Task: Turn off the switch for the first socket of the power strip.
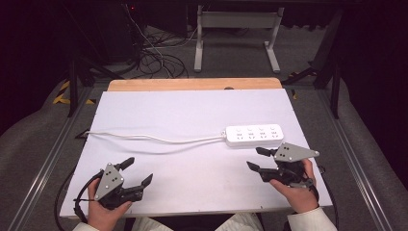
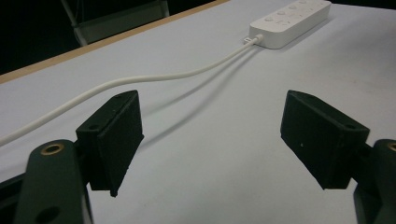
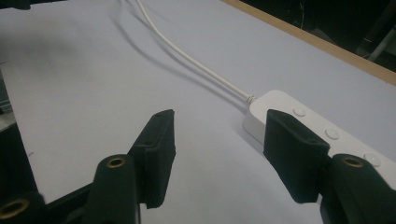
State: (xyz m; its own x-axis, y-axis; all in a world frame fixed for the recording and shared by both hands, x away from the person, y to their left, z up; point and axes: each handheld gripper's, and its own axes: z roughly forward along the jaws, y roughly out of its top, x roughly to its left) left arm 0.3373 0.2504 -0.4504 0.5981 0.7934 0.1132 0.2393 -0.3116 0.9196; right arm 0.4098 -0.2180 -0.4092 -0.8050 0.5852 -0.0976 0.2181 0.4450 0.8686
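A white power strip (image 1: 255, 135) lies flat at the right of the white sheet (image 1: 192, 110), and its white cable (image 1: 154, 138) runs left across the sheet. My right gripper (image 1: 254, 158) hovers just in front of the strip's left end, held in a hand, open with nothing between its jaws. In the right gripper view the gripper (image 3: 219, 149) shows bare sheet in its gap, with the strip (image 3: 285, 103) behind the right jaw and the cable (image 3: 187, 56) leading away. My left gripper (image 1: 139, 170) is open near the front left edge. In its own view the left gripper (image 2: 210, 140) faces the cable (image 2: 140, 79) and the distant strip (image 2: 289, 21).
The sheet covers a table whose wooden far edge (image 1: 192, 84) shows. Grey metal rails (image 1: 48, 163) run along both sides. Beyond the table stand a white frame (image 1: 235, 29) and a tangle of floor cables (image 1: 154, 57).
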